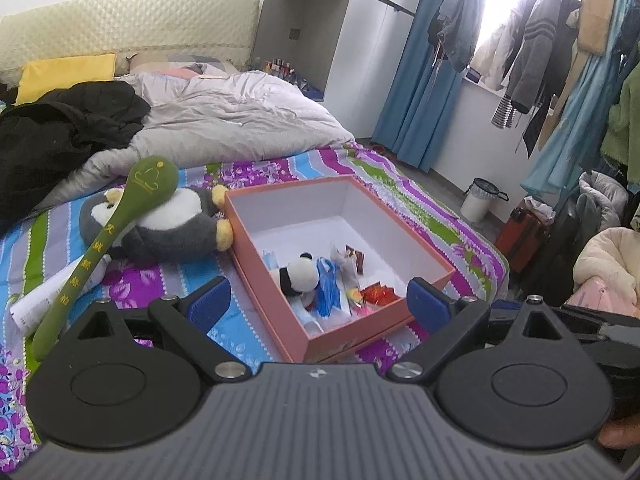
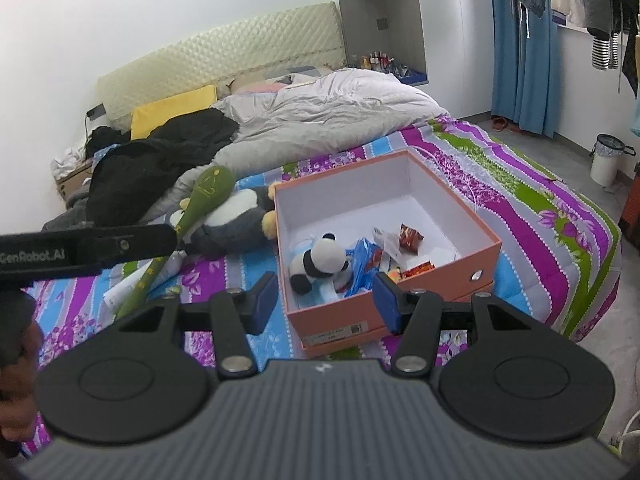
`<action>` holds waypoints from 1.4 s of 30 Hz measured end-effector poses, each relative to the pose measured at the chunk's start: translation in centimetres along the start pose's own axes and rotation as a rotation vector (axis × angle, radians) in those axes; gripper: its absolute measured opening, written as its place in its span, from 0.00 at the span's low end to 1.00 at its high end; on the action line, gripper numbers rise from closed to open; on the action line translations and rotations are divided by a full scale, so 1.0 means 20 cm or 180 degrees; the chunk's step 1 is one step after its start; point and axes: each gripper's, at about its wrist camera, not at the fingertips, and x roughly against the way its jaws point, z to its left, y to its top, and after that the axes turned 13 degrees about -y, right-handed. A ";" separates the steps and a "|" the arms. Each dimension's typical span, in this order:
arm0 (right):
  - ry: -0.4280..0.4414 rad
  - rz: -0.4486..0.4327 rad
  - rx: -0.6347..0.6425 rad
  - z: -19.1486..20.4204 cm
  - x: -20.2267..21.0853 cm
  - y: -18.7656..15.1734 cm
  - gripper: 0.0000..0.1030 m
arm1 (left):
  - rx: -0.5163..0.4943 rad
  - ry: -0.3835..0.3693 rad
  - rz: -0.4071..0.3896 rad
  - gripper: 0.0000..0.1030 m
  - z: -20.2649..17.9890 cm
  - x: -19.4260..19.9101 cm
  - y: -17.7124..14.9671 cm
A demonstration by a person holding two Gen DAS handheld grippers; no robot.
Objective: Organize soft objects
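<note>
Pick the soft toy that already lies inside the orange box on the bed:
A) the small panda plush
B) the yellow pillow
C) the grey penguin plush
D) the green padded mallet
A: the small panda plush lies inside the orange box among wrappers, while the grey penguin plush and the green padded mallet lie on the sheet outside it, and the yellow pillow sits by the headboard.

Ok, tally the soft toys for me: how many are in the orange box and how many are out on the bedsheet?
In the orange box: 1, panda plush
On the bedsheet: 2, penguin plush, green massage mallet leaning on the penguin
Total: 3
</note>
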 end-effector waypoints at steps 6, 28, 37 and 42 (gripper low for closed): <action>-0.0022 -0.0004 0.0032 0.00 0.02 -0.03 0.54 | 0.0042 0.0044 0.0058 0.94 0.02 0.01 -0.07; -0.0182 -0.0062 0.0057 -0.03 0.03 -0.04 1.00 | 0.0036 0.0172 -0.0006 0.99 0.02 0.08 -0.13; -0.0174 -0.0047 0.0016 -0.04 0.02 -0.06 1.00 | -0.0005 0.0220 0.0042 1.00 0.02 0.07 -0.09; -0.0182 -0.0059 0.0002 -0.04 0.02 -0.06 1.00 | 0.0023 0.0218 0.0056 1.00 0.02 0.06 -0.08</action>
